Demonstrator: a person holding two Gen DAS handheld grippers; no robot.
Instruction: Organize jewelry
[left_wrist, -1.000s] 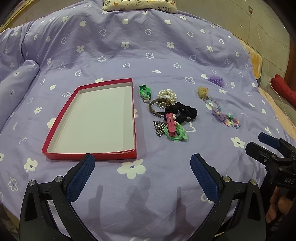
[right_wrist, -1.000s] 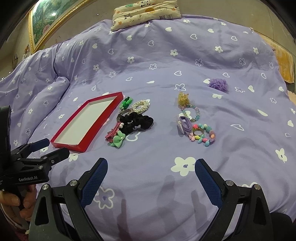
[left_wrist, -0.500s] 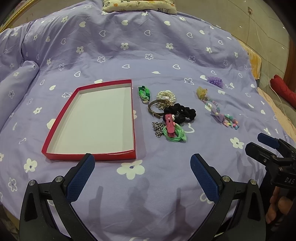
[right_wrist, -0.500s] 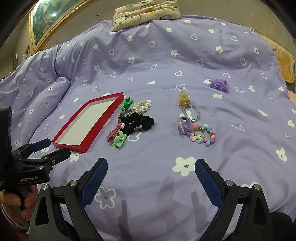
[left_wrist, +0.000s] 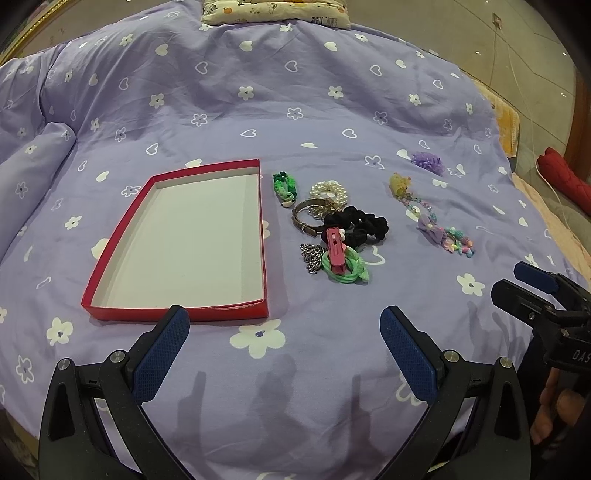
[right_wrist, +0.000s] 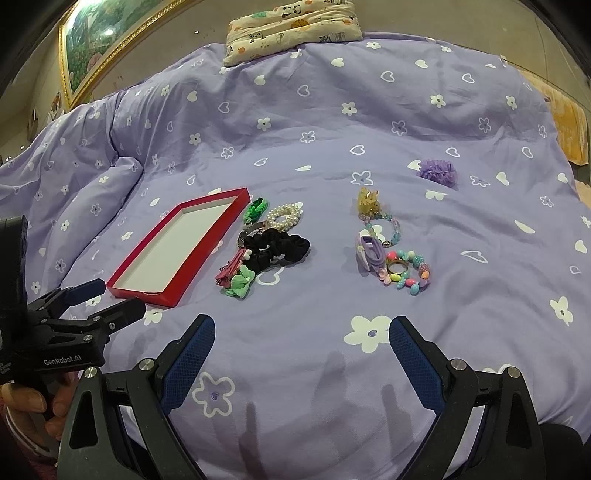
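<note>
An empty red tray with a white floor lies on the purple bedspread. Right of it is a cluster: green hair tie, pearl bracelet, metal bangle, black scrunchie, pink clip, green bow tie, silver chain. Further right lie a yellow charm, purple bow, bead bracelet and purple flower. My left gripper and right gripper are open, empty, near the bed's front edge.
A patterned pillow lies at the far end of the bed. A rolled fold of duvet rises at the left. A red cushion and an orange blanket lie off the right edge.
Both grippers have drifted slightly; the views shift a little. Nothing on the bed has moved and both grippers stay open.
</note>
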